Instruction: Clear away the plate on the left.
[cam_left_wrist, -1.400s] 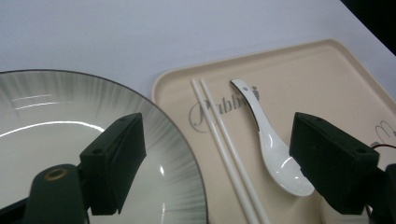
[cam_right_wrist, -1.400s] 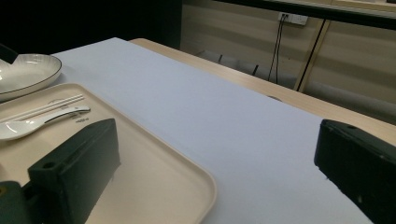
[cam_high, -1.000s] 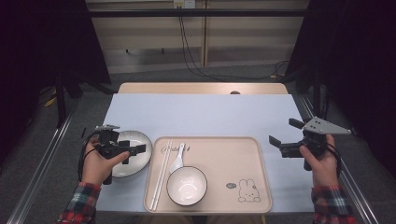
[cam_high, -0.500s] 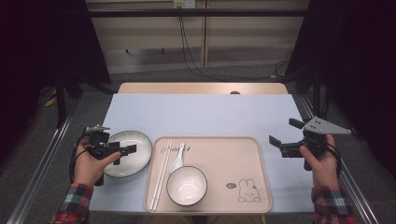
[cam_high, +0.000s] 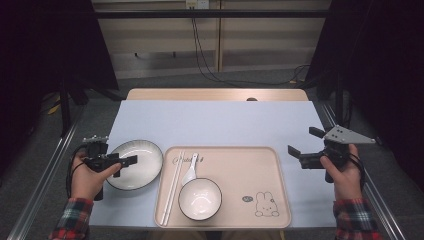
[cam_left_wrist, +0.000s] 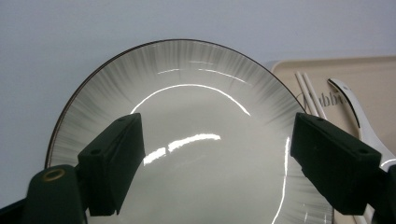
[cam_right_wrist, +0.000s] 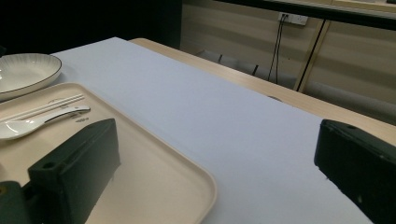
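- In the high view, the left gripper (cam_high: 120, 166) sits at the lower left of the frame, its jaws apart over the left part of the plate (cam_high: 142, 157) with nothing between them.
- The plate lies flat on the pale blue table (cam_high: 215, 122), just beside the left edge of the beige tray (cam_high: 270, 185); whether rim and tray touch, I cannot tell.
- In the left gripper view, the plate (cam_left_wrist: 196, 135) takes up the middle of the frame and both black jaws stand wide above its glossy surface.
- On the tray, white chopsticks (cam_high: 173, 186) lie along the left side, a white spoon (cam_high: 190, 171) next to them, and a bowl (cam_high: 200, 198) below the spoon.
- The right gripper (cam_high: 303, 148) hangs at the right of the frame, past the tray's right edge, jaws spread and empty.
- In the right gripper view, its jaws frame bare table and the tray's corner (cam_right_wrist: 187, 182).
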